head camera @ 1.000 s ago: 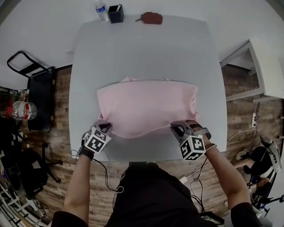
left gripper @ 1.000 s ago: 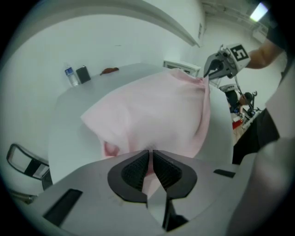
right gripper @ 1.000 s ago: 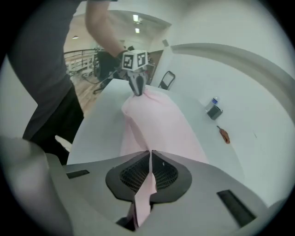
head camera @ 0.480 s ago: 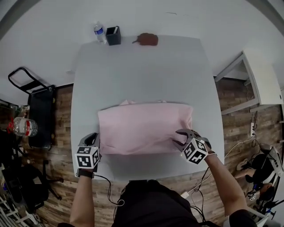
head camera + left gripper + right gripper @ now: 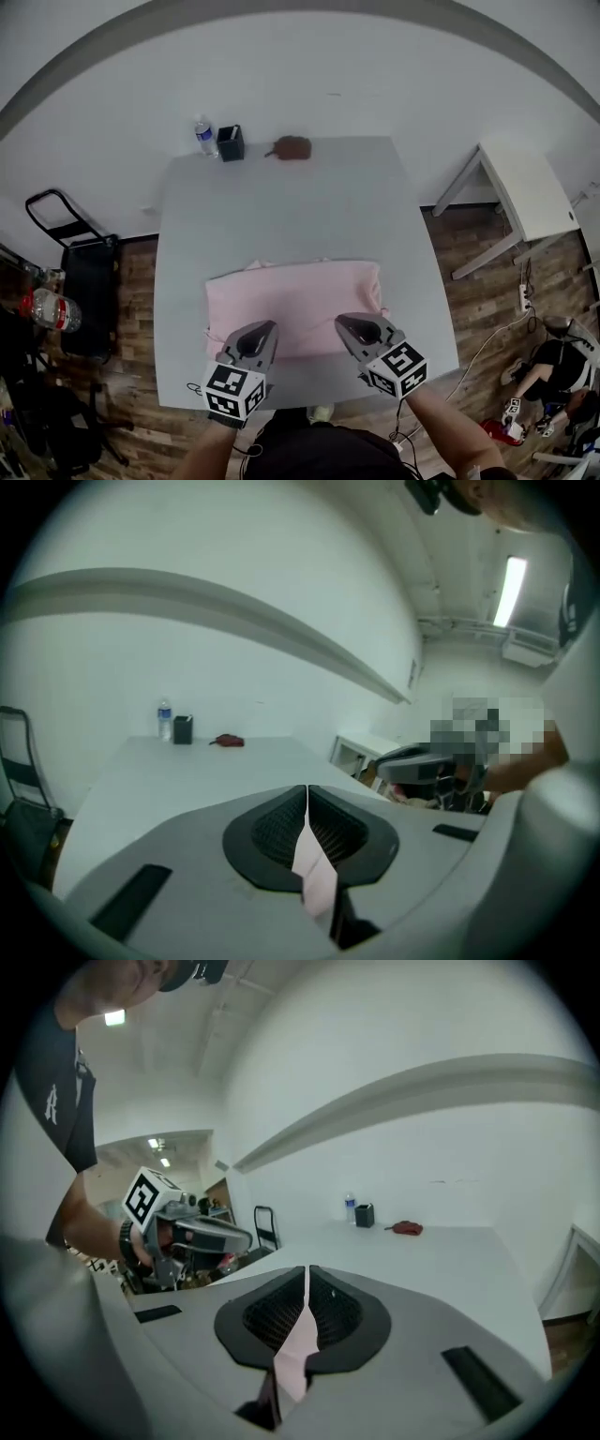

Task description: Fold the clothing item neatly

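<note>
A pink garment (image 5: 292, 289) lies folded in a wide band across the near part of the grey table (image 5: 281, 206). Both grippers are raised over its near edge, side by side. The left gripper (image 5: 270, 327) is shut, and the left gripper view shows a strip of pink cloth (image 5: 315, 874) pinched between its pads (image 5: 281, 829). The right gripper (image 5: 343, 322) has its jaws closing. A fold of pink cloth (image 5: 294, 1358) is pressed between its pads (image 5: 336, 1312). Where the held cloth joins the garment is hidden under the grippers.
At the table's far edge stand a water bottle (image 5: 203, 136), a black cup (image 5: 230, 143) and a red-brown pouch (image 5: 291, 147). A white side table (image 5: 525, 187) is to the right. A black cart (image 5: 75, 253) and a large bottle (image 5: 52, 307) are on the left floor.
Both grippers have moved inward from the garment's near corners and risen toward the camera. The left, off the cloth half a second ago, now has pink cloth in it. The head view has pulled back.
</note>
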`<state>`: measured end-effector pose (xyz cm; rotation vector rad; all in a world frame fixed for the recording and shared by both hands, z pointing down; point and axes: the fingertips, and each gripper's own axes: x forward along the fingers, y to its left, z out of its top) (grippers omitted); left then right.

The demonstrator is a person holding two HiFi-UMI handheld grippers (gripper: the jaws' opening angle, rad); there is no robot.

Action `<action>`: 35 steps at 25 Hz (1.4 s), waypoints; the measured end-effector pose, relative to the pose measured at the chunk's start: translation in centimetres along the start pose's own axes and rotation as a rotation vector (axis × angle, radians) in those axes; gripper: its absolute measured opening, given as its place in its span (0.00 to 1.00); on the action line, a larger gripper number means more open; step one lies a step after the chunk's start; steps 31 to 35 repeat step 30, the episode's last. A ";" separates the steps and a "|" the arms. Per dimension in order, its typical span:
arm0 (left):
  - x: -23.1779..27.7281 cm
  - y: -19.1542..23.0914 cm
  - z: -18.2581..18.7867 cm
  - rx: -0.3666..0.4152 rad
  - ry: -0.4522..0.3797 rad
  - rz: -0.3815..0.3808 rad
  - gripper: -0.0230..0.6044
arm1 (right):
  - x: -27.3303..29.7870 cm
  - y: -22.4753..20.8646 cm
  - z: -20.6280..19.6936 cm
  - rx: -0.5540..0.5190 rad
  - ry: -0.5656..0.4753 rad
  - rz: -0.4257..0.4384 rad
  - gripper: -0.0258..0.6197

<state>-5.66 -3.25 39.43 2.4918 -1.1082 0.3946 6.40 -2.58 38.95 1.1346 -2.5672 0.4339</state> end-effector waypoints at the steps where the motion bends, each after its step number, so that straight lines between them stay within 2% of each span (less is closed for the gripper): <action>1: 0.1 -1.7 0.8 0.009 -0.022 -0.023 0.07 | -0.3 0.4 0.7 0.006 -0.021 -0.005 0.08; 6: 0.4 -6.8 3.4 0.009 -0.098 -0.061 0.06 | -1.9 1.1 2.5 0.034 -0.078 -0.047 0.06; 13: 0.9 -8.6 5.7 0.004 -0.126 -0.061 0.06 | -3.0 1.5 4.3 0.045 -0.106 -0.036 0.06; 18: 1.6 -10.3 5.6 -0.003 -0.122 -0.073 0.06 | -4.5 0.7 4.1 0.047 -0.107 -0.055 0.06; 35: 2.6 -10.0 6.1 -0.007 -0.125 -0.068 0.06 | -3.5 0.3 4.7 0.040 -0.108 -0.034 0.06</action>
